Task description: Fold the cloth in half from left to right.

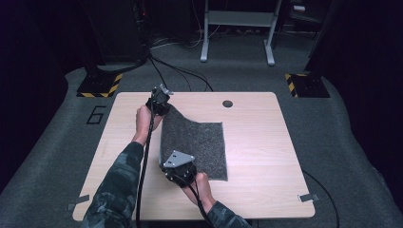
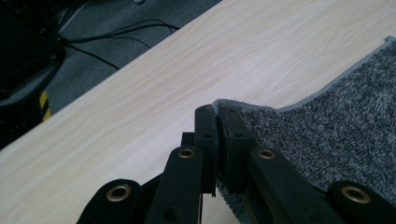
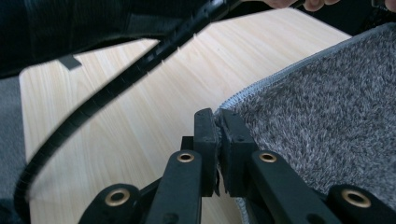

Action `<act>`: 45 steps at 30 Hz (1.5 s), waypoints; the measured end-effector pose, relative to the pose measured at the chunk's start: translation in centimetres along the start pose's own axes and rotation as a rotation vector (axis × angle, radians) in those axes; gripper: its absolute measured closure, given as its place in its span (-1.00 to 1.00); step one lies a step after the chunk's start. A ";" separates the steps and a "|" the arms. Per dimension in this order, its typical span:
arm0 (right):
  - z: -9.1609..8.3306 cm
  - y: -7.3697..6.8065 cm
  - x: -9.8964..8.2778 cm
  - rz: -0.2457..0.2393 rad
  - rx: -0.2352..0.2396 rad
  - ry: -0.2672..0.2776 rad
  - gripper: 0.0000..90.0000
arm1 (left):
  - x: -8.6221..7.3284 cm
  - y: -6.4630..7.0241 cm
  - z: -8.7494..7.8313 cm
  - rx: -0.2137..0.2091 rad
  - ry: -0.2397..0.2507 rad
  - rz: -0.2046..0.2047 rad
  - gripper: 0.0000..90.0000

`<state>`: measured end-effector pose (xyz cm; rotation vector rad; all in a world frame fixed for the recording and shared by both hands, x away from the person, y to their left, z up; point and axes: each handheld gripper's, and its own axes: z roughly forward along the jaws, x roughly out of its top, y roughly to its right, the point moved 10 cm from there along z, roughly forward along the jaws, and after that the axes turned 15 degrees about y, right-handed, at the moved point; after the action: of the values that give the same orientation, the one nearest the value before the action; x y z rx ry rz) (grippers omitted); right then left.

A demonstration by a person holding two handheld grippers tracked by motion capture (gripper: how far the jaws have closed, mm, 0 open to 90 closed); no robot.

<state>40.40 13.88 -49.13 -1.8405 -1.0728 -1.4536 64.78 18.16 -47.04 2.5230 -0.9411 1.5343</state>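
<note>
So there's a grey carpet mat point(image 1: 197, 145) lying on a light wooden table point(image 1: 256, 142), sitting a bit left of the table's middle. Its right half lies flat on the wood, while the whole left edge is lifted off the surface, so the mat curves up toward that side.

The left gripper point(image 1: 160, 105) is at the far left corner of the mat, near the back edge of the table. In the left gripper view its two black jaws are clamped tight together with the mat's corner pinched between them, and you can see the stitched border of the mat poking out right at the tips point(image 2: 218, 109). The wood under it is bare, and the mat falls away to the right of the jaws.

The right gripper point(image 1: 177, 167) has the near left corner, closer to the person. Same deal in the right gripper view: jaws squeezed shut on the fuzzy corner point(image 3: 217, 114), mat fabric hanging off to the right. A ribbed black cable point(image 3: 116, 86) crosses that view diagonally in front of the table, and a camo sleeve point(image 1: 116, 190) comes in from the bottom of the high view.

There's also a small dark round hole point(image 1: 227, 103) in the tabletop beyond the mat's far edge, well apart from both grippers
</note>
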 end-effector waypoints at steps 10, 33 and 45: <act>-0.8 0.0 2.1 0.005 -0.002 0.075 0.91 | 2.5 -0.3 -1.2 0.005 0.001 0.008 0.92; -4.7 2.3 -1.3 0.016 -0.089 0.025 0.91 | 4.5 4.5 1.3 -0.052 -0.002 0.090 0.91; -5.4 3.3 -3.4 0.060 -0.112 0.000 0.91 | 4.8 7.1 3.3 -0.081 -0.015 0.125 0.91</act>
<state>40.05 6.85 -50.85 -1.9336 -0.9449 -1.5054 65.33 8.93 -46.68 2.4671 -1.1593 1.4772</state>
